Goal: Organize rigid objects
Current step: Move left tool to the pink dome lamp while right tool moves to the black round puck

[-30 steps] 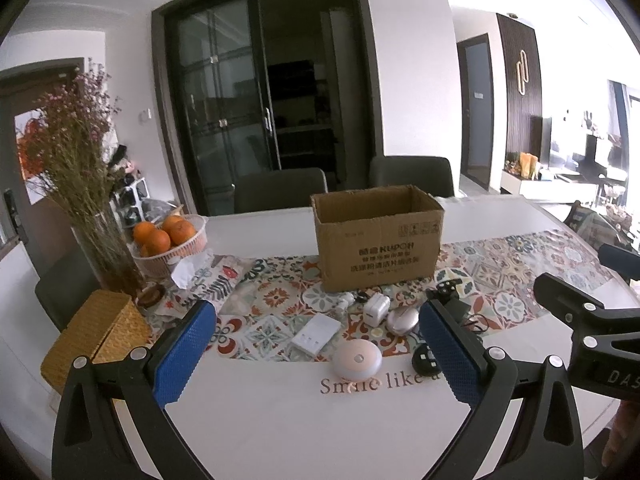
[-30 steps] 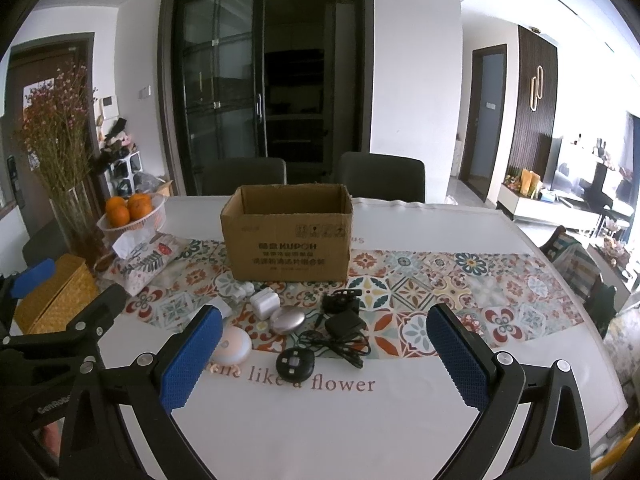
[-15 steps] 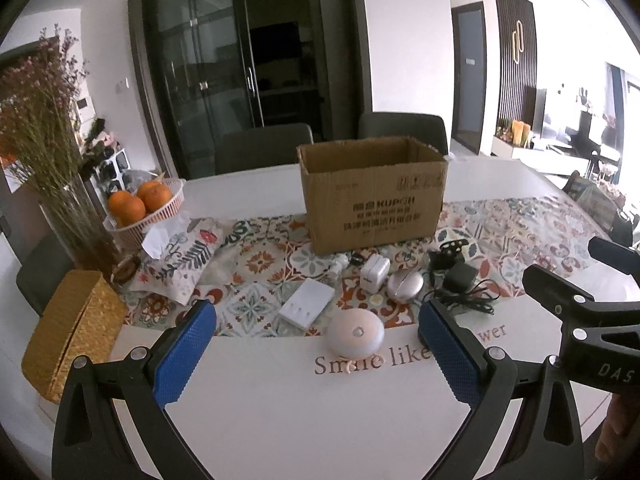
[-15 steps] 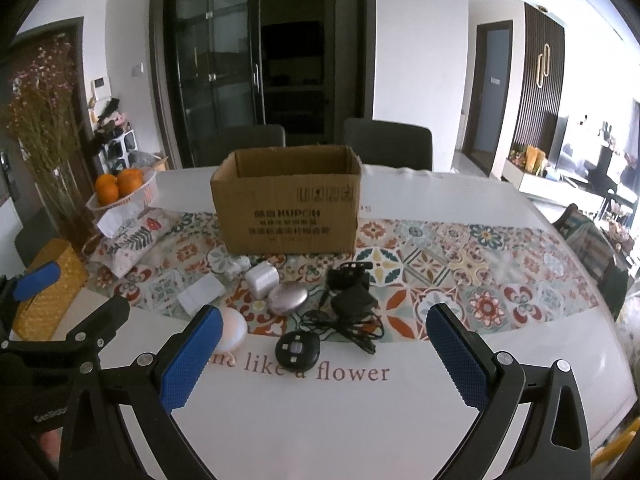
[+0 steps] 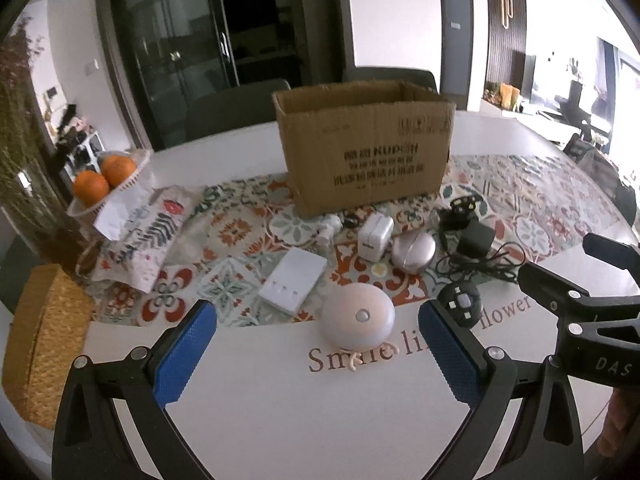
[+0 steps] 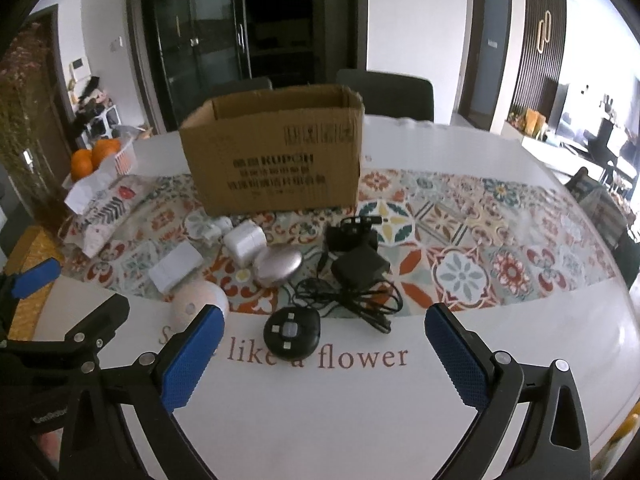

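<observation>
An open cardboard box (image 5: 366,154) (image 6: 276,160) stands on the patterned runner. In front of it lie a white round lamp (image 5: 357,320) (image 6: 194,300), a flat white panel (image 5: 293,280) (image 6: 176,268), a white plug cube (image 5: 375,236) (image 6: 244,244), a silver oval case (image 5: 413,250) (image 6: 279,266), a black adapter with cable (image 5: 474,240) (image 6: 360,268) and a black round remote (image 5: 459,304) (image 6: 292,332). My left gripper (image 5: 316,352) is open, just short of the lamp. My right gripper (image 6: 324,352) is open, just short of the remote.
A bowl of oranges (image 5: 106,178), a floral tissue pack (image 5: 146,232), a woven box (image 5: 40,344) and a vase of dried flowers (image 5: 16,152) stand at the left. Dark chairs (image 6: 386,92) stand behind the table. The right gripper shows at the left wrist view's right edge (image 5: 576,312).
Both grippers have moved forward and down toward the objects, which now look larger and nearer. Both stay open. Nothing on the table has moved.
</observation>
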`<act>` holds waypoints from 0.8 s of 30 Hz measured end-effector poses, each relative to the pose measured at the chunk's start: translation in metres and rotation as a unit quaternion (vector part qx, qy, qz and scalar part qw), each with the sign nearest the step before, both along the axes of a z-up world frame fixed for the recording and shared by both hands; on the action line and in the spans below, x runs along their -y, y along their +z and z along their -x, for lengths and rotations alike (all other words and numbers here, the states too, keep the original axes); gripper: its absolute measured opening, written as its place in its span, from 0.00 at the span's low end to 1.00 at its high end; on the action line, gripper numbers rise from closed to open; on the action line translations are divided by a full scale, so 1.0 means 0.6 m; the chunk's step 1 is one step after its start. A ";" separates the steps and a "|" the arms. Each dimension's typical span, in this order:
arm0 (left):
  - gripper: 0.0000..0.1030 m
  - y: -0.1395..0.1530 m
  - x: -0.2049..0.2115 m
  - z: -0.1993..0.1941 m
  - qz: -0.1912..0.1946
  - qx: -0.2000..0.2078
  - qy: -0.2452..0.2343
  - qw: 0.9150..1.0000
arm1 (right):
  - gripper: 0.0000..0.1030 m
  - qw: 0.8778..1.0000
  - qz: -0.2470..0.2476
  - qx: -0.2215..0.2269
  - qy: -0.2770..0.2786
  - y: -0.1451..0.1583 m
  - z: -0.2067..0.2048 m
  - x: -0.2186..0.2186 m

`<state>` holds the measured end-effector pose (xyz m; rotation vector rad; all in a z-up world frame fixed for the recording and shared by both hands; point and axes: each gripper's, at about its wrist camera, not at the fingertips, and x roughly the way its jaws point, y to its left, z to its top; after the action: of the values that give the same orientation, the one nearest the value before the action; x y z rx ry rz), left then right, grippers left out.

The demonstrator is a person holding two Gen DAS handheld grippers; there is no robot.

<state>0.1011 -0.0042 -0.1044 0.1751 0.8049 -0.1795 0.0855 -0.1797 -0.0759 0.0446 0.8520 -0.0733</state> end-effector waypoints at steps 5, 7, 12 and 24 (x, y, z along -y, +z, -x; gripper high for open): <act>1.00 -0.035 0.003 -0.023 0.004 -0.027 -0.013 1.000 | 0.92 1.000 -0.015 -0.024 -0.002 -0.033 -0.021 0.001; 1.00 -0.049 0.003 -0.031 0.005 -0.036 -0.017 0.999 | 0.90 0.999 -0.023 -0.036 -0.001 -0.049 -0.030 0.001; 1.00 -0.080 0.010 -0.045 0.004 -0.057 -0.033 0.998 | 0.85 0.997 -0.039 -0.066 0.001 -0.084 -0.045 0.001; 0.94 -0.122 0.023 -0.072 0.002 -0.075 -0.060 0.995 | 0.74 0.992 -0.057 -0.112 0.020 -0.140 -0.075 0.003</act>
<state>0.1445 -0.0180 -0.1777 0.2081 0.9433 -0.3101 0.1302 -0.1814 -0.1597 0.1271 1.0802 0.0091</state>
